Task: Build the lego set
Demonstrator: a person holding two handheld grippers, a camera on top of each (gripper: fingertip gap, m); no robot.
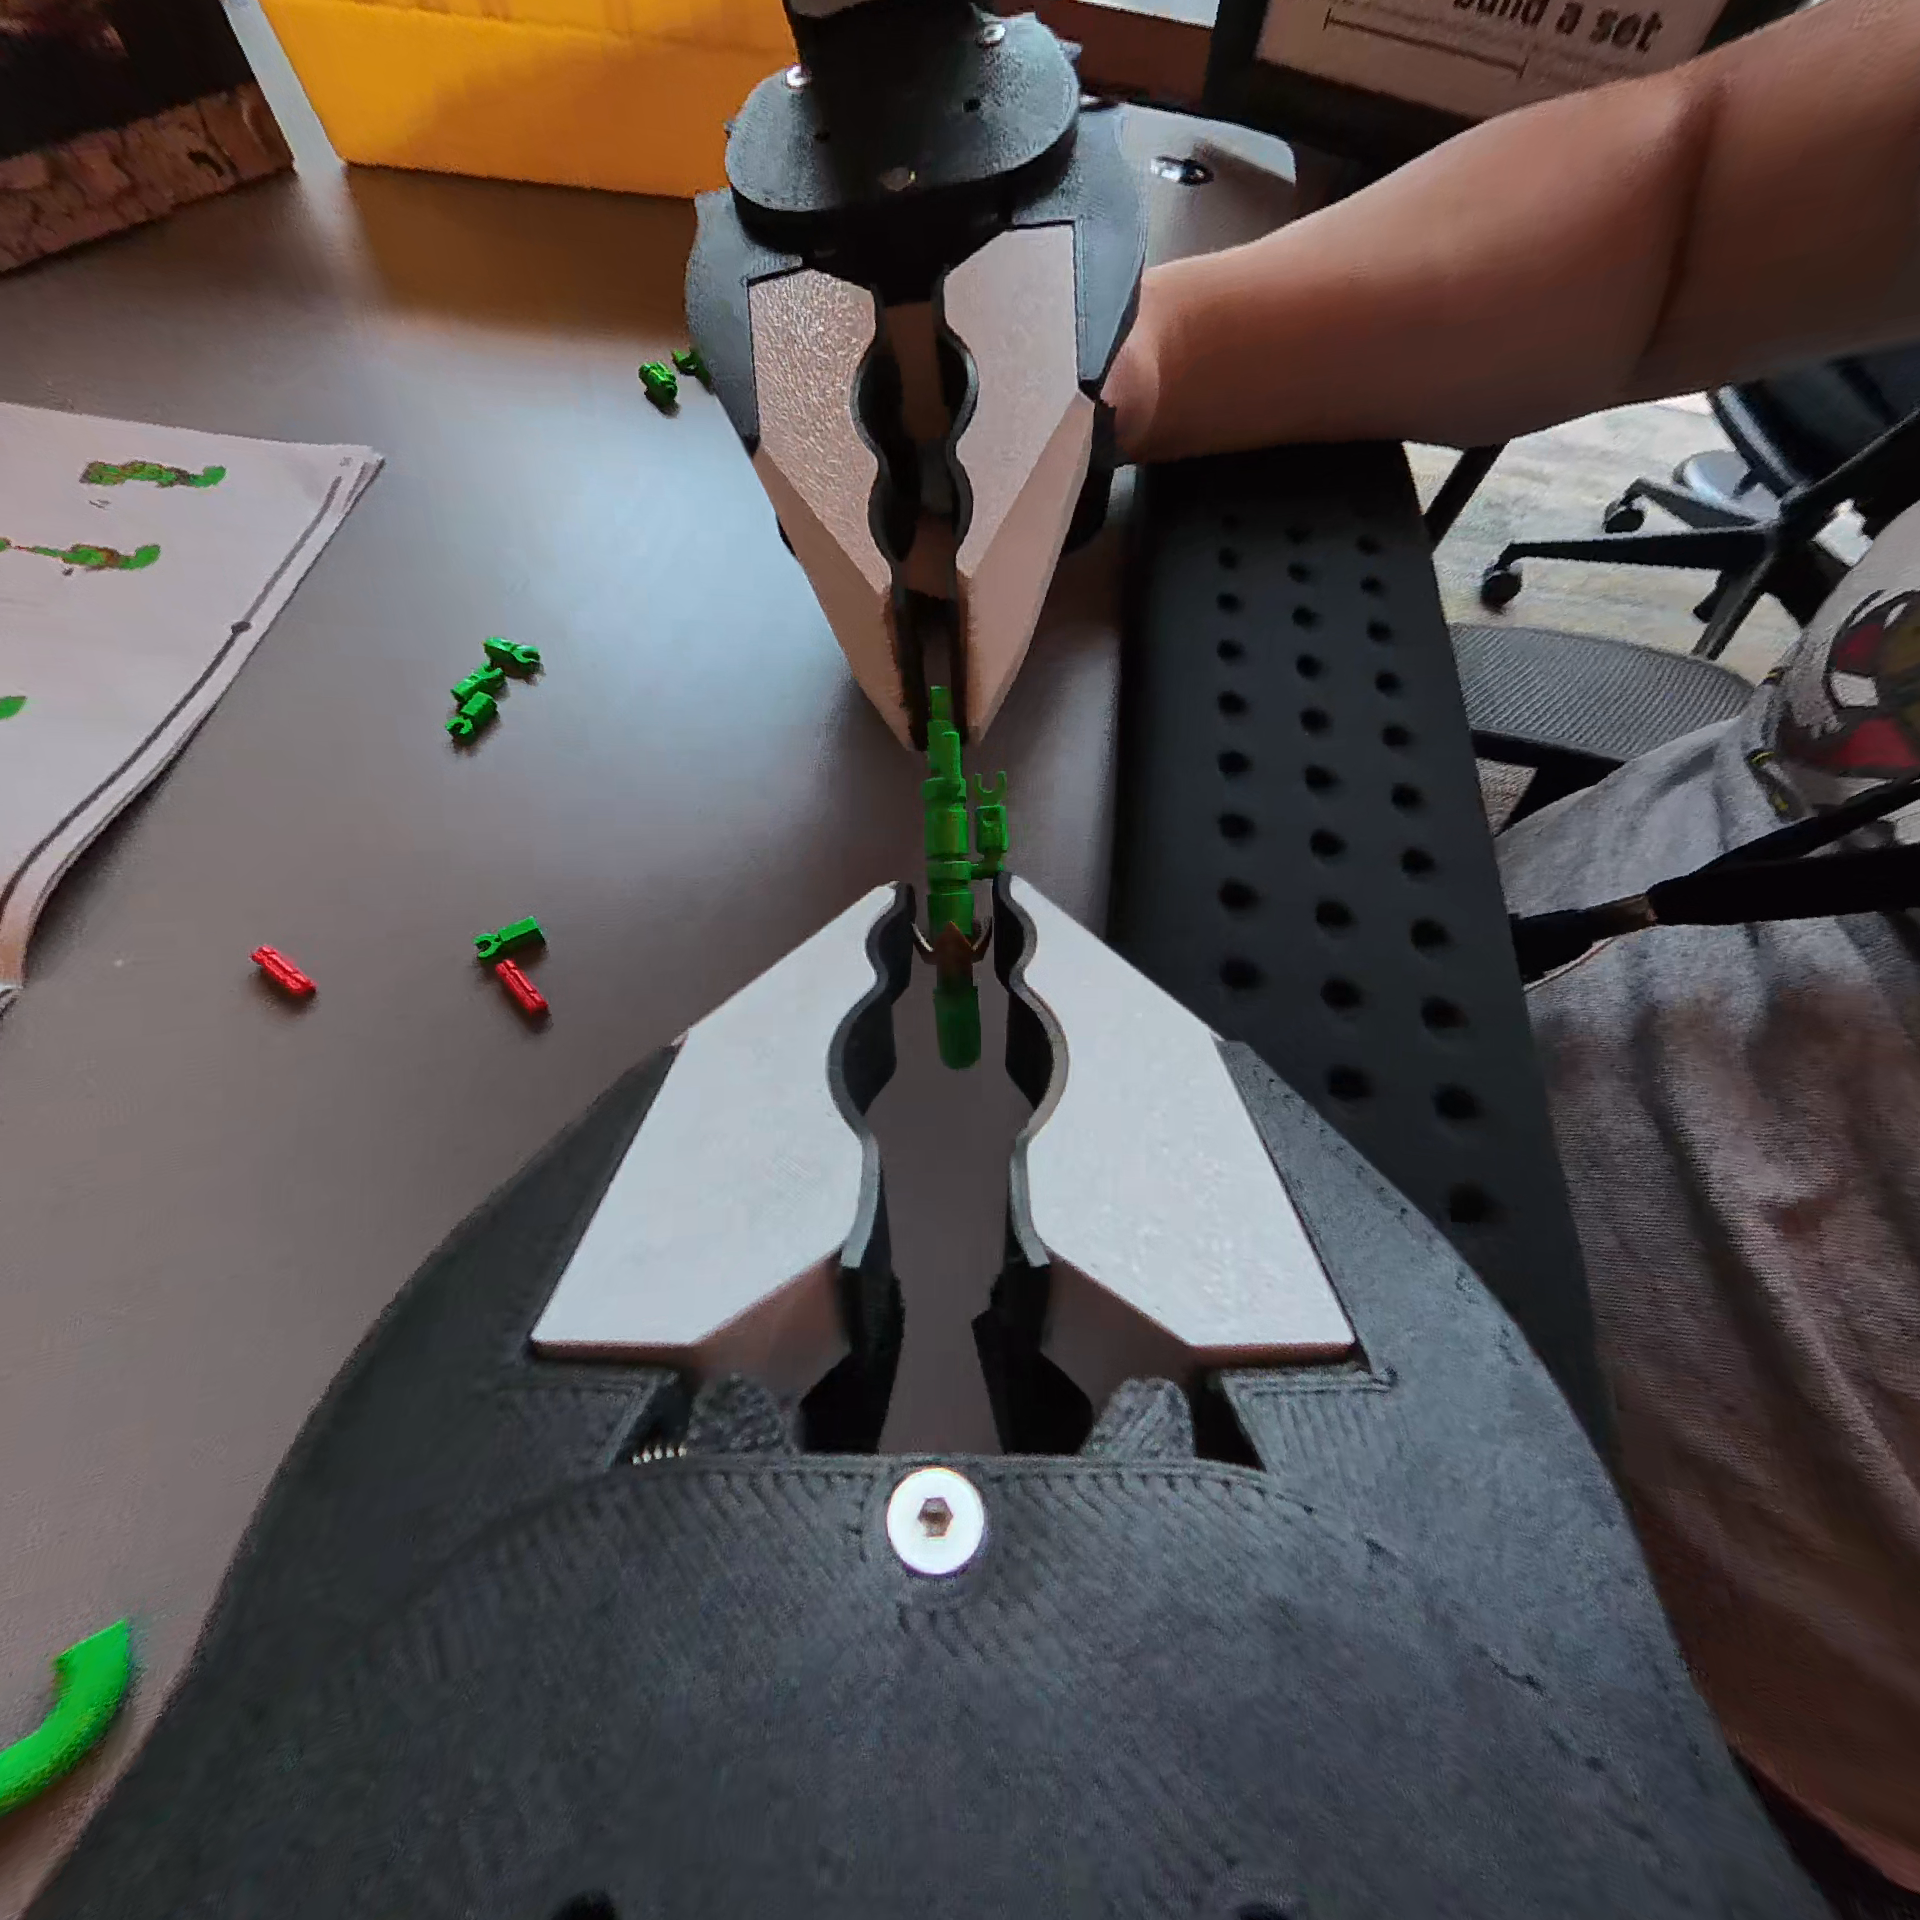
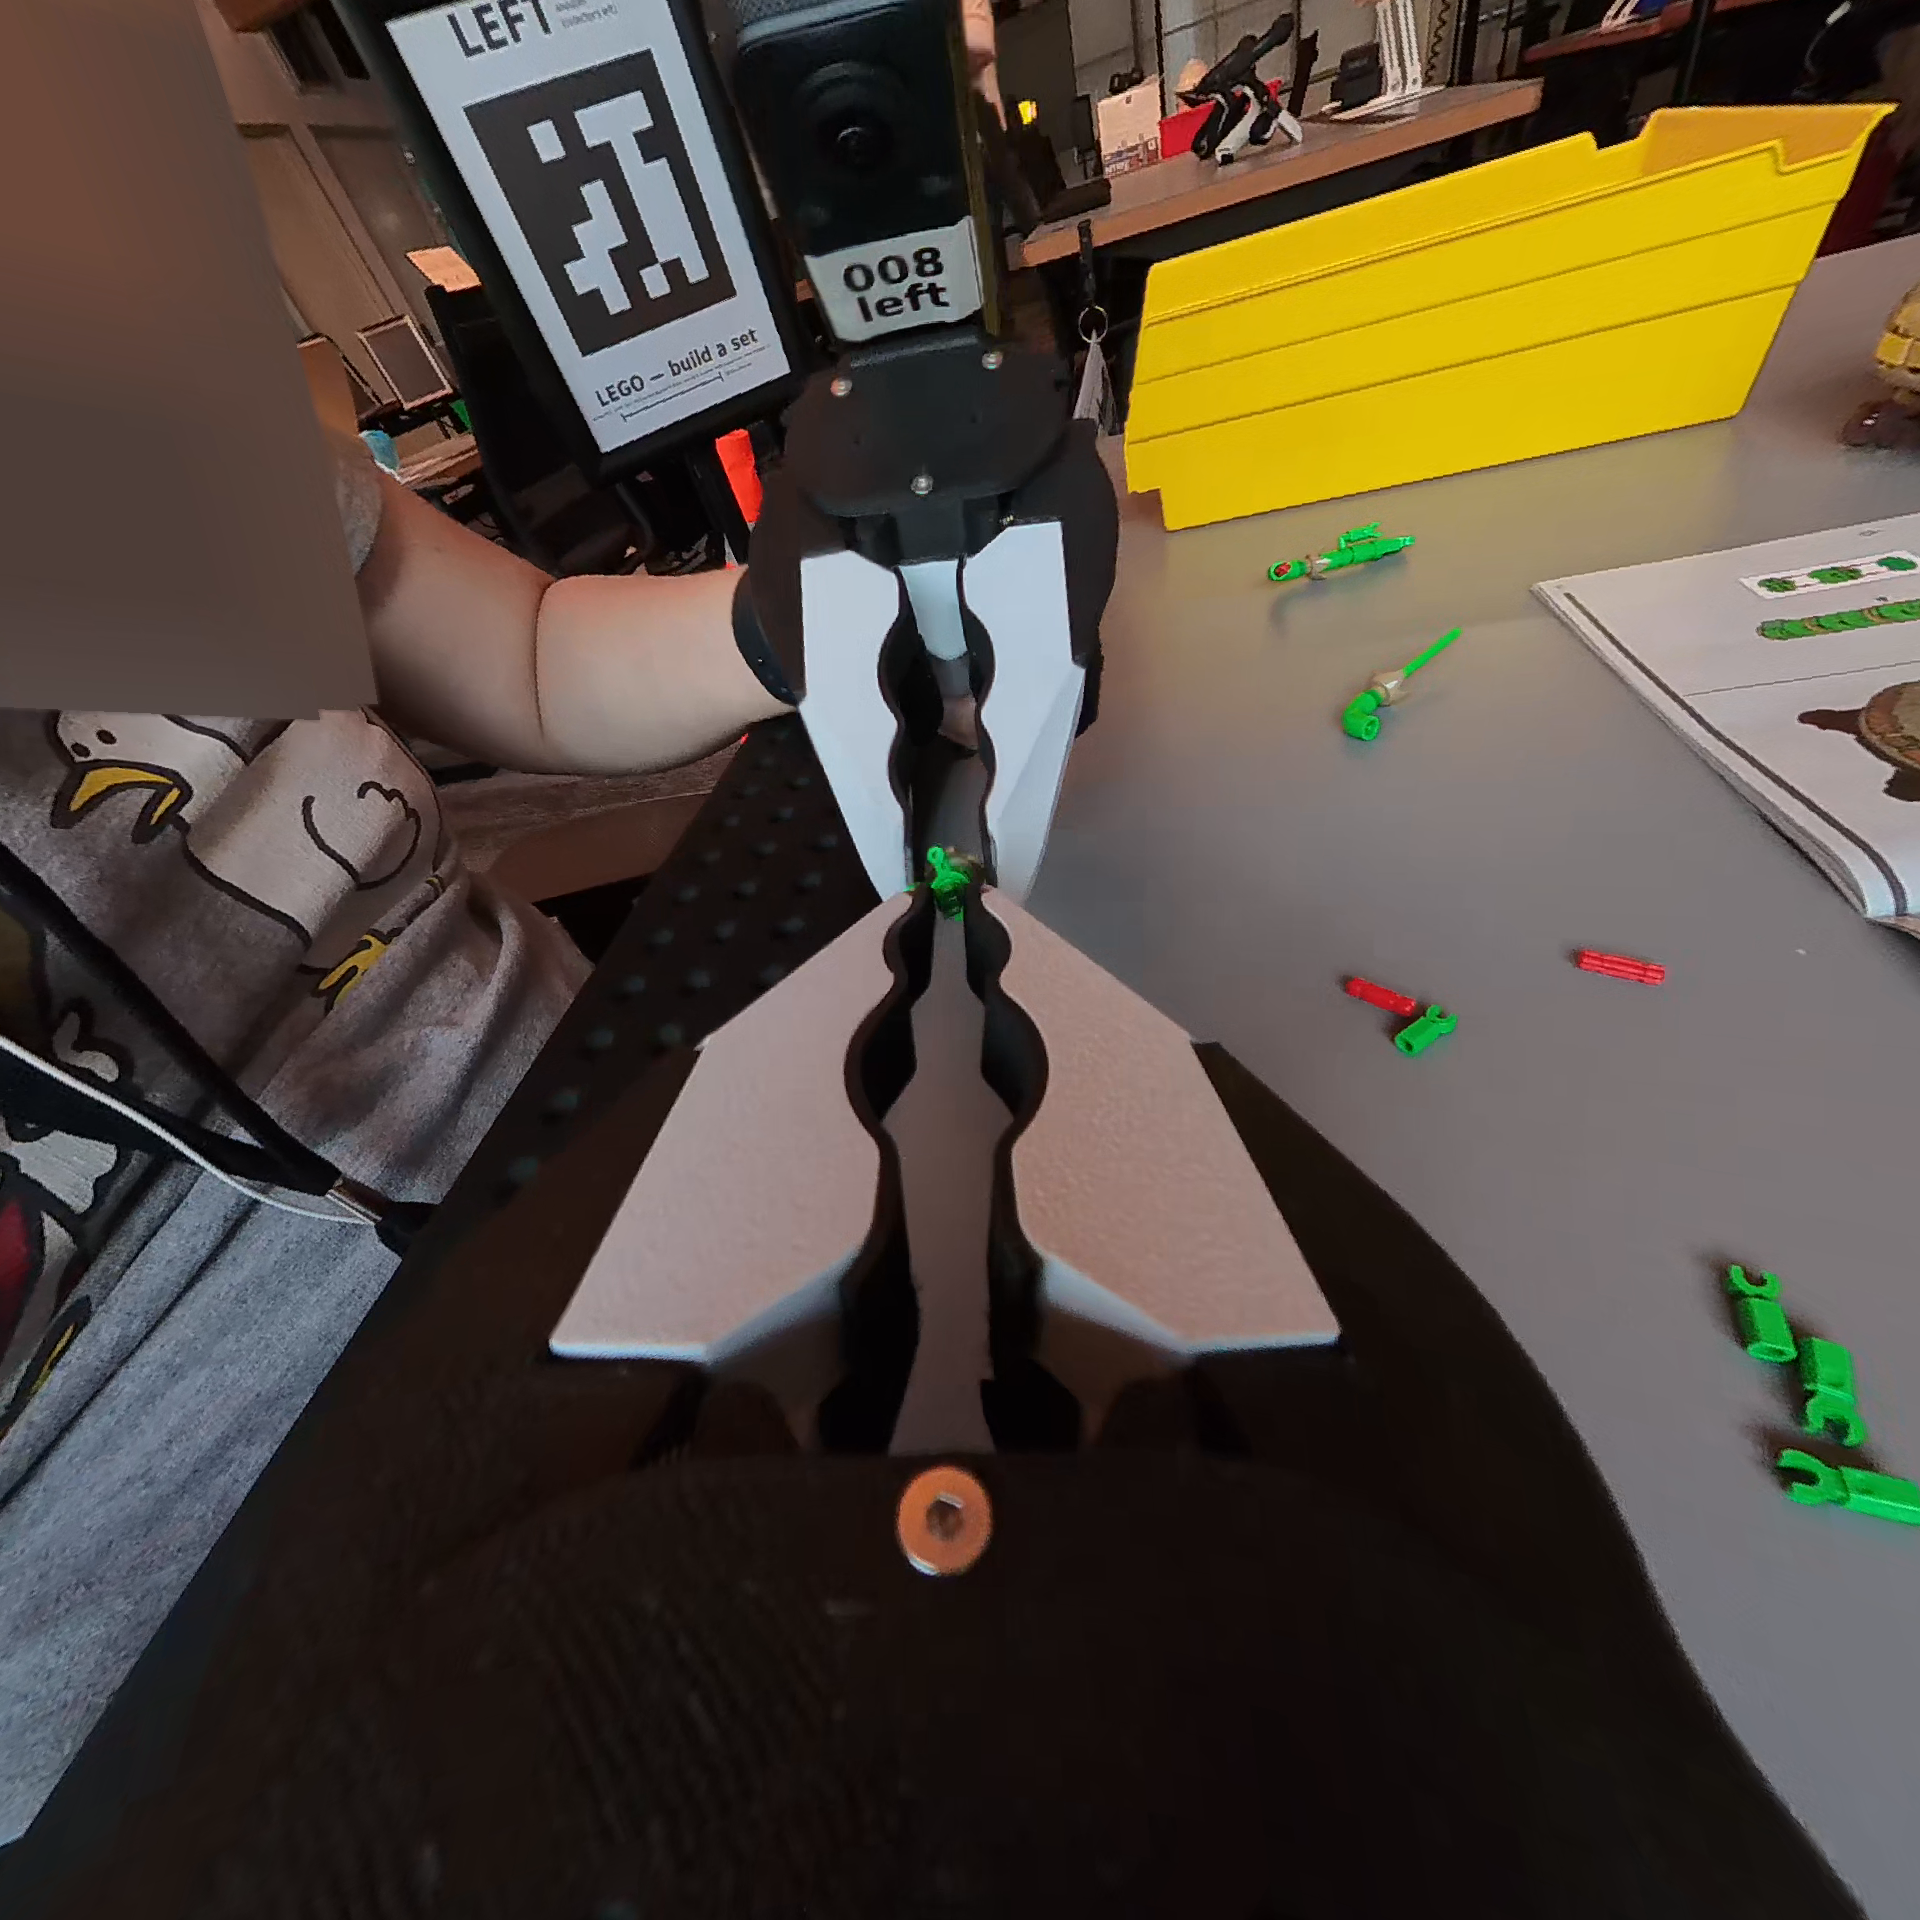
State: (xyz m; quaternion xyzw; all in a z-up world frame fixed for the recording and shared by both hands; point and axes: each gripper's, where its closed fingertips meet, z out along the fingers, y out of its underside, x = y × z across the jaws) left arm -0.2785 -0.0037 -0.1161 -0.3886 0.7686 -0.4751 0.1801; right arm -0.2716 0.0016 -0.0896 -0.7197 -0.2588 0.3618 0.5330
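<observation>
A thin green lego stem (image 1: 948, 821) with a small side clip and a brown claw piece is held in the air between my two grippers, over the table's edge. My left gripper (image 1: 948, 891) is shut on its lower part, near the brown piece. My right gripper (image 1: 940, 727) comes in from above, tip to tip, shut on the stem's upper end. In the right wrist view the right gripper (image 2: 945, 906) meets the left gripper (image 2: 951, 873) at the green stem (image 2: 948, 885), mostly hidden by the fingers.
Loose green clips (image 1: 488, 686) and red pins (image 1: 283, 971) lie on the brown table, also in the right wrist view (image 2: 1808, 1382). Two more built stems (image 2: 1340, 556) lie near a yellow bin (image 2: 1455, 343). An instruction booklet (image 1: 135, 623) lies left. A black perforated plate (image 1: 1330, 831) runs along the edge. My left and right fingertips are right by each other.
</observation>
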